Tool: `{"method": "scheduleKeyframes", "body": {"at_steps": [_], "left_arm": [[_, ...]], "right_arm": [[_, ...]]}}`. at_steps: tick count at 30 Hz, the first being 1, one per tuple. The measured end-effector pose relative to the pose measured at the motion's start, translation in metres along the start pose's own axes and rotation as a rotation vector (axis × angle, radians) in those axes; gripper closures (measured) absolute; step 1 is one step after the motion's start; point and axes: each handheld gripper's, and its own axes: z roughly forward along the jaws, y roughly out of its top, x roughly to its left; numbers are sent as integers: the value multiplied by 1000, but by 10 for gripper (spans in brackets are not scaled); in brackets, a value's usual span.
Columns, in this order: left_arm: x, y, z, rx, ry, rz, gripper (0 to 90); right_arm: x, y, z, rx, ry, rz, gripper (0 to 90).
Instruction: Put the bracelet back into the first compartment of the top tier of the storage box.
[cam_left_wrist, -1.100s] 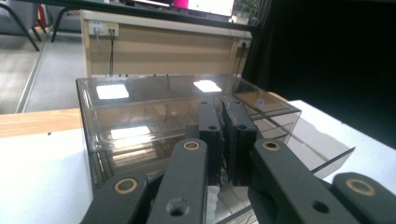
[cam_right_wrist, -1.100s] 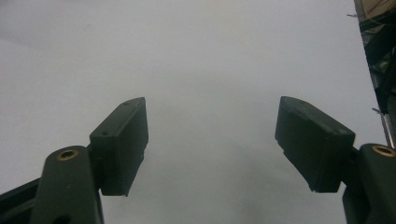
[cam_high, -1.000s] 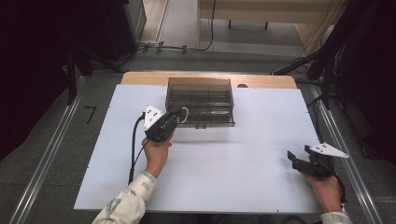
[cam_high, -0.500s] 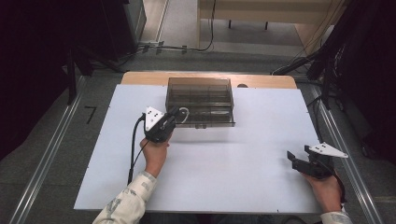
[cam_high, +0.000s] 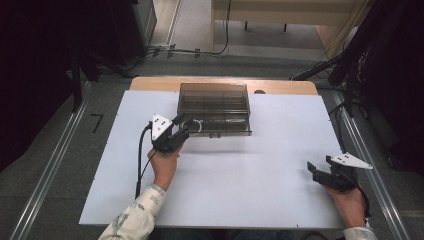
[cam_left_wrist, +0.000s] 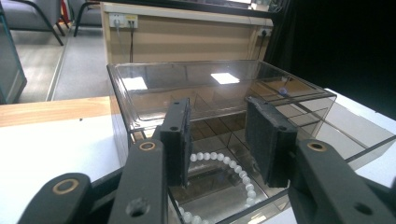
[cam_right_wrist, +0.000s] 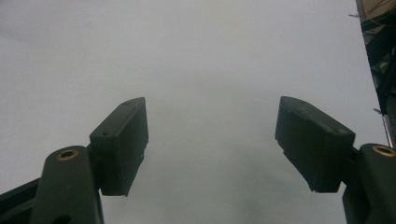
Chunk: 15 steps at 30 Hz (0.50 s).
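White bead string (cam_left_wrist: 219, 161) lies released in the clear smoky plastic compartment box (cam_high: 214, 102) on the surface; left gripper (cam_left_wrist: 219, 135) jaws just opening, empty. Right gripper (cam_right_wrist: 212, 140) wide open, idle. Next: withdraw left gripper.

You've got one clear plastic box (cam_high: 214, 107) on the one white table (cam_high: 240, 175), one white bead string (cam_left_wrist: 224, 172) inside the box at its near left corner, and two grippers: left gripper (cam_high: 184, 123) at the box, right gripper (cam_high: 320, 170) well right of it.
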Motion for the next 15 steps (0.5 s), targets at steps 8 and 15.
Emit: {"method": "scheduleKeyframes", "body": {"at_steps": [8,15], "left_arm": [[0,0,-2,0,-14,3,469],[0,1,-3,7,-3,17,332]], "right_arm": [[0,0,0,0,0,0,239],[1,0,0,3,-2,-1,239]]}}
